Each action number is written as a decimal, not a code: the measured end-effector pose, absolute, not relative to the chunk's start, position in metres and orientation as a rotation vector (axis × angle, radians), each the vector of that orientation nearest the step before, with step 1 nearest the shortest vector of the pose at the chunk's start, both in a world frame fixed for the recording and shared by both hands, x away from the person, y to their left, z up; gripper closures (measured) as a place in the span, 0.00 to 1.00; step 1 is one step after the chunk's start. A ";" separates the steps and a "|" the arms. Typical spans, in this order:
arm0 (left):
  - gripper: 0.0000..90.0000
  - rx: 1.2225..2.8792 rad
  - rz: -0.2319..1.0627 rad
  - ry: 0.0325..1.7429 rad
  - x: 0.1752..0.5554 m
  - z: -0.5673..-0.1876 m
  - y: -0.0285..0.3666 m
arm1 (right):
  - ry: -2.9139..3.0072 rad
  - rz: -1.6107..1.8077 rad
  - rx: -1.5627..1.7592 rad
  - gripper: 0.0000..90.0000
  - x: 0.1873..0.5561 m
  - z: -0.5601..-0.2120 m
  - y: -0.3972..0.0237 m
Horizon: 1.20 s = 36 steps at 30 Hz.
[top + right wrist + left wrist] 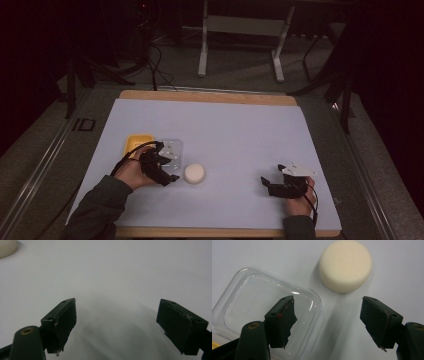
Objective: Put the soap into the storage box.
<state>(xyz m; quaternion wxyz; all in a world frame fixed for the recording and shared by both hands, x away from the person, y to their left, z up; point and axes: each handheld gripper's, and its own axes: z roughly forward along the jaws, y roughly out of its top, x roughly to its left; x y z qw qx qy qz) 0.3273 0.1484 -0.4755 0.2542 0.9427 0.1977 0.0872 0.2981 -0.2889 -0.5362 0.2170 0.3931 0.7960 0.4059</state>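
Left gripper (pixel 328 322) open beside sponge (pixel 345 265)

Both my grippers are low over the table with jaws apart.

My left gripper (pixel 167 172) points right, jaws parted with nothing between them; my right gripper (pixel 267 184) points left toward it, well apart, jaws wide and empty, forearms entering from below.

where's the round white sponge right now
In the high view the round white sponge lies on the table's left half, just right of the left hand-held gripper and the clear lid.
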 end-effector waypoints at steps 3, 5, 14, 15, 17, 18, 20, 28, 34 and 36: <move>0.31 2.563 0.233 0.529 0.329 -0.476 0.147 | 2.206 1.124 1.089 0.18 0.298 -0.536 -0.289; 0.31 2.568 0.227 0.522 0.329 -0.476 0.145 | 2.206 1.124 1.088 0.18 0.298 -0.536 -0.289; 0.30 2.590 0.190 0.485 0.332 -0.476 0.136 | 2.206 1.125 1.089 0.18 0.298 -0.536 -0.289; 0.30 2.587 0.186 0.487 0.332 -0.477 0.135 | 2.206 1.126 1.089 0.18 0.298 -0.536 -0.289; 0.29 2.597 0.180 0.474 0.333 -0.477 0.133 | 2.206 1.125 1.088 0.18 0.298 -0.536 -0.289; 0.28 2.596 0.179 0.475 0.333 -0.477 0.132 | 2.207 1.124 1.088 0.18 0.298 -0.536 -0.289; 0.27 2.608 0.183 0.471 0.334 -0.477 0.131 | 2.207 1.125 1.088 0.18 0.298 -0.536 -0.289; 0.19 2.634 0.186 0.455 0.335 -0.479 0.124 | 2.206 1.125 1.089 0.18 0.298 -0.536 -0.289; 0.16 2.645 0.170 0.455 0.335 -0.481 0.119 | 2.207 1.126 1.089 0.18 0.298 -0.536 -0.289; 0.16 2.650 0.169 0.454 0.336 -0.482 0.118 | 2.206 1.127 1.088 0.18 0.298 -0.536 -0.289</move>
